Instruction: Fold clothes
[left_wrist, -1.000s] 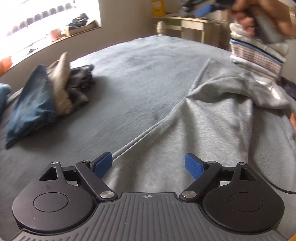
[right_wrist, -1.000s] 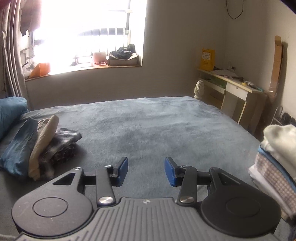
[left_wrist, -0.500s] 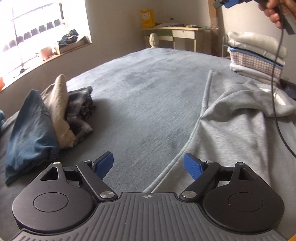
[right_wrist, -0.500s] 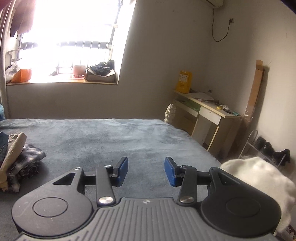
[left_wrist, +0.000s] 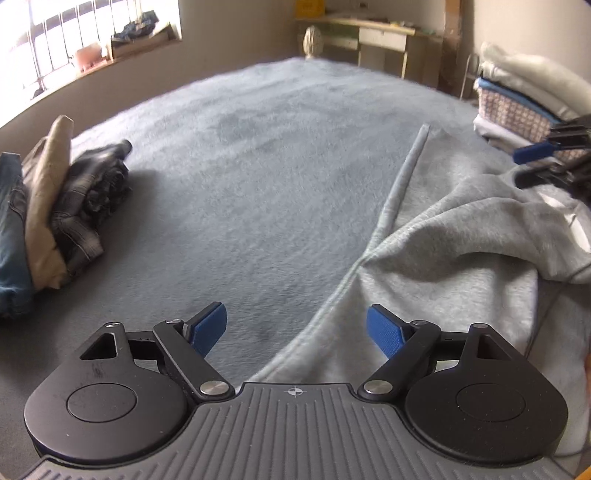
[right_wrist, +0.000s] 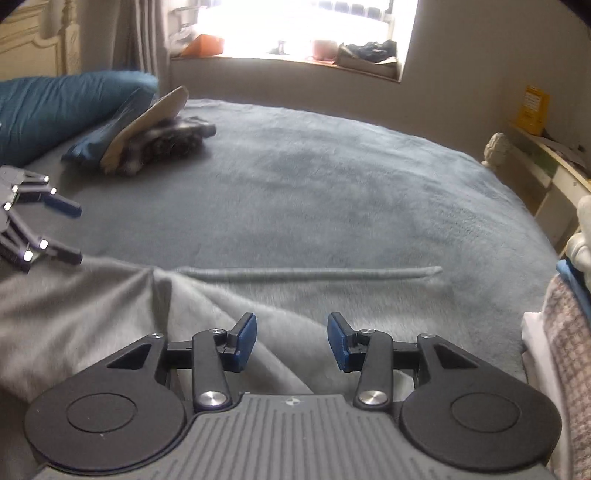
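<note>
A light grey sweatshirt (left_wrist: 443, 258) lies spread and rumpled on the blue-grey bed (left_wrist: 258, 166), its ribbed hem running away from me. My left gripper (left_wrist: 297, 328) hovers open over the hem's near corner, holding nothing. In the right wrist view the same sweatshirt (right_wrist: 92, 306) lies under my right gripper (right_wrist: 291, 339), which is open and empty above a fold. The right gripper (left_wrist: 543, 162) shows at the right edge of the left wrist view, and the left gripper (right_wrist: 61, 229) at the left edge of the right wrist view.
A leaning pile of folded clothes (left_wrist: 55, 206) sits on the bed's left side. A neat stack of folded clothes (left_wrist: 524, 99) stands at the right. A blue pillow (right_wrist: 62, 107), a window sill (right_wrist: 295, 59) and a desk (left_wrist: 369, 33) lie beyond.
My right gripper has swung down from facing the room to hover over the sweatshirt. The left gripper stayed open near the hem and shifted slightly.
</note>
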